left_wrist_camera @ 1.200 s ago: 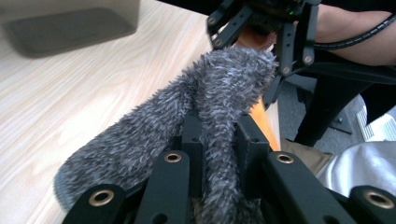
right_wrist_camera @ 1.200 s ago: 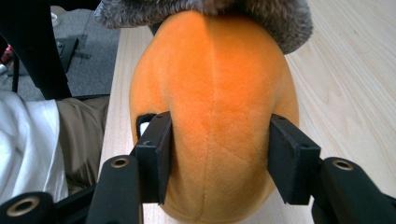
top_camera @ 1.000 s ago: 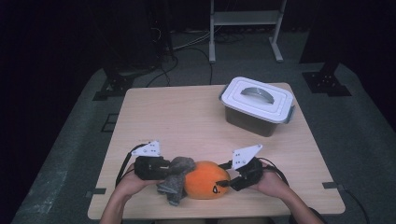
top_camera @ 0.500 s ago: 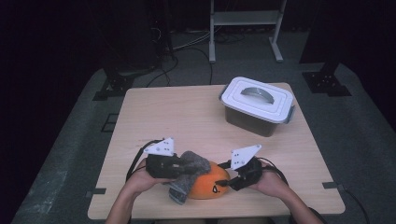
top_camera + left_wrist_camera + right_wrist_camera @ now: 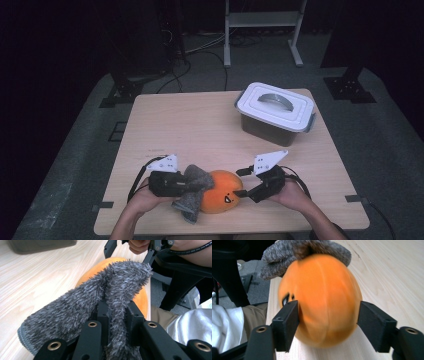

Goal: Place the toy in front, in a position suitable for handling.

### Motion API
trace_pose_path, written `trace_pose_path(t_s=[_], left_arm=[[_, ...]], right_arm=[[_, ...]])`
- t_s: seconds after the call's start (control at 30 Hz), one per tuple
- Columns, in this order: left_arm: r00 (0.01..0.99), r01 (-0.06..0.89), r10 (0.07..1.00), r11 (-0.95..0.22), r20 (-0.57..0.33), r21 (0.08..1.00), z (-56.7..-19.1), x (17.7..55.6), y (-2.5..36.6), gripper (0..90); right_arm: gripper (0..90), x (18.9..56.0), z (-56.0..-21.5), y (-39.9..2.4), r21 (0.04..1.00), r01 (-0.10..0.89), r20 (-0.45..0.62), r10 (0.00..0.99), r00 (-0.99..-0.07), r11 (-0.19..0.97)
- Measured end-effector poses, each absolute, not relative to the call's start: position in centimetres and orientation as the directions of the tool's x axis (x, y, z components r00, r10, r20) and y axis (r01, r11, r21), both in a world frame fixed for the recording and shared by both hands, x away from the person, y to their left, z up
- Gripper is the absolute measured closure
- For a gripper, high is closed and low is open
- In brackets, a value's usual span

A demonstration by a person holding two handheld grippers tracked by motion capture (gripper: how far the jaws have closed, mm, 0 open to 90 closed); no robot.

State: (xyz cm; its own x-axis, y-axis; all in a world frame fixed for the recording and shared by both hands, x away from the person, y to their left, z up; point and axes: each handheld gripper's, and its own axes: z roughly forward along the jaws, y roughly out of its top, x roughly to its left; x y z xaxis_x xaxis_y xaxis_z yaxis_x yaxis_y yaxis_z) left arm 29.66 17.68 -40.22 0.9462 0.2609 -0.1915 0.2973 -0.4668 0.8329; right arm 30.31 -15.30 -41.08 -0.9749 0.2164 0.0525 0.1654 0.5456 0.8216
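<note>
Sock (image 5: 82,305), grey and fuzzy, is pinched in the left tongs (image 5: 117,312) to draw it over the orange plush ball (image 5: 322,297), while the right tongs (image 5: 328,322), jaws just opened and straddling the ball, seem to steady it on the table (image 5: 200,125).

I see a wooden tabletop (image 5: 200,125) on grey carpet (image 5: 80,165). The room behind is dark. A white rack (image 5: 262,20) stands at the back, with cables (image 5: 200,47) on the floor.

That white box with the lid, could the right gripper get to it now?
Probably yes. The right gripper stands open around the orange plush, and bare table lies between it and the white box.
</note>
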Motion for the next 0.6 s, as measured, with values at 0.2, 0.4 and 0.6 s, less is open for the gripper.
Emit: trace_pose_path(t_s=[0.2, 0.4, 0.6], left_arm=[[0.942, 0.308, 0.269, -0.463, -0.199, 0.831, -40.4, 29.8, 18.0, 76.9], [0.952, 0.270, 0.262, -0.479, -0.157, 0.835, -38.8, 30.1, 17.2, 77.0], [0.975, 0.193, 0.195, -0.503, -0.107, 0.842, -36.5, 30.4, 14.2, 76.9]], right_arm=[[36.4, 30.8, -42.0, -14.5, 0.813, 0.199, 0.100, 0.205, -0.974, 0.547], [55.4, 30.2, -41.2, -14.3, 0.817, 0.141, 0.036, 0.194, -0.980, 0.559], [57.1, 29.6, -40.3, -14.0, 0.817, 0.107, -0.014, 0.204, -0.979, 0.567]])
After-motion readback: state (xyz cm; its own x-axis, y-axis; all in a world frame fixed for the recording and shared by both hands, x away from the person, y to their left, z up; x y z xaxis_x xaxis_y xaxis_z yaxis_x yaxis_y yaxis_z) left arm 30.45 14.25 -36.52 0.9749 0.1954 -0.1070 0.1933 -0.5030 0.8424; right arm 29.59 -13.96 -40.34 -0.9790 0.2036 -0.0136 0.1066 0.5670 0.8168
